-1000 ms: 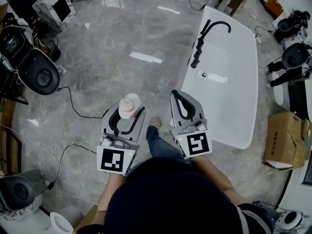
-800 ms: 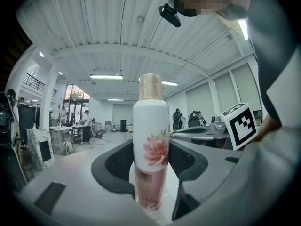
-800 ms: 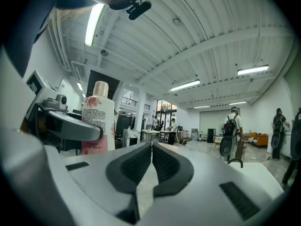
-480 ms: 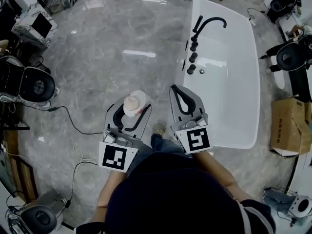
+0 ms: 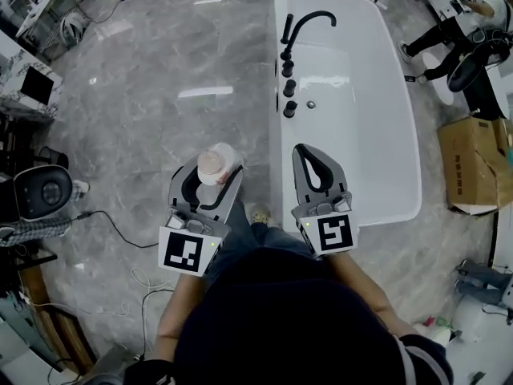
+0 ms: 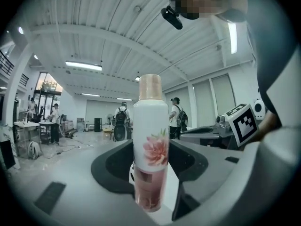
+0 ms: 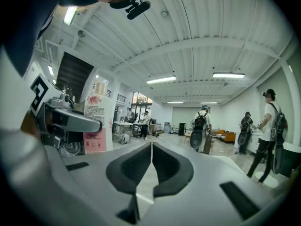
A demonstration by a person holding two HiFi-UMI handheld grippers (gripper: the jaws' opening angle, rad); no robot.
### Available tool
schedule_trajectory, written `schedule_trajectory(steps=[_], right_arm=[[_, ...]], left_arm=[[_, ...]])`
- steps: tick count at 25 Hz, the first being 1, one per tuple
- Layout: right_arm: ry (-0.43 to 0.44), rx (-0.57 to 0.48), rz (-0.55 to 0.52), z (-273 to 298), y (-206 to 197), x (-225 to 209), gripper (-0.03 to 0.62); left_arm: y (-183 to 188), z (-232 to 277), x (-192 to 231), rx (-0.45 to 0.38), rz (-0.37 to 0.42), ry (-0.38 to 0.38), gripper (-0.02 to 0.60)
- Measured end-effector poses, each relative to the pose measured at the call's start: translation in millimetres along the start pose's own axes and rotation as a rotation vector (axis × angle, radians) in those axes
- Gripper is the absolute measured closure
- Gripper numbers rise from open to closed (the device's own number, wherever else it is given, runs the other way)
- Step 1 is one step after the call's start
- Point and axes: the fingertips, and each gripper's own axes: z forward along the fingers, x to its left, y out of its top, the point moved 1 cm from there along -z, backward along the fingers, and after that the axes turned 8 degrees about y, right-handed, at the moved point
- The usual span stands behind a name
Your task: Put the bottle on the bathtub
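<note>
A white bottle [image 5: 215, 164] with a pink flower print and a peach cap stands upright between the jaws of my left gripper [image 5: 216, 172], which is shut on it over the grey floor, left of the bathtub. In the left gripper view the bottle [image 6: 150, 140] fills the middle, held at its lower part by the left gripper [image 6: 150, 173]. The white bathtub [image 5: 409, 135] lies ahead on the right, with a black faucet [image 5: 309, 21] and knobs on its left rim. My right gripper [image 5: 308, 151] is shut and empty above the tub's near left corner; its jaws meet in the right gripper view [image 7: 151, 147].
A cardboard box [image 5: 471, 164] stands right of the tub. Cables [image 5: 120, 223] trail over the floor at the left, near a dark round device [image 5: 44, 191]. A person [image 5: 449, 30] is at the far right. People with backpacks [image 7: 201, 126] stand far off in the hall.
Both grippers have moved across the floor toward the bathtub, which now lies closer and straighter ahead. The bottle stays in the left gripper; the right stays shut.
</note>
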Motion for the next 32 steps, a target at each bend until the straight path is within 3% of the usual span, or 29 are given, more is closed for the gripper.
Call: schedule_trajectory(steps=[5, 10, 19, 27, 32], right_arm=[[-0.135, 0.019, -0.007, -4.3, -12.2, -38.3, 0.566], [-0.300, 0.064, 0.014, 3.5, -24.5, -78.0, 0.566], [-0.516, 0.118, 0.046, 44.2, -50.7, -124.3, 0.566], [-0.692, 0.167, 0.119, 45.9, -80.7, -139.4, 0.566], [-0.740, 0.214, 0.156, 40.1, -111.2, -139.3, 0.566]], left_arm=[[-5.8, 53.9, -13.2, -0.020, 0.008, -0.164, 0.345], [-8.4, 116.9, -29.2, -0.011, 0.046, -0.397, 0.345], [-39.3, 206.2, -42.1, 0.002, 0.191, -0.778, 0.345], [-76.7, 252.2, -65.6, 0.008, 0.212, -1.003, 0.345], [-107.5, 266.1, -80.3, 0.024, 0.214, -1.053, 0.345]])
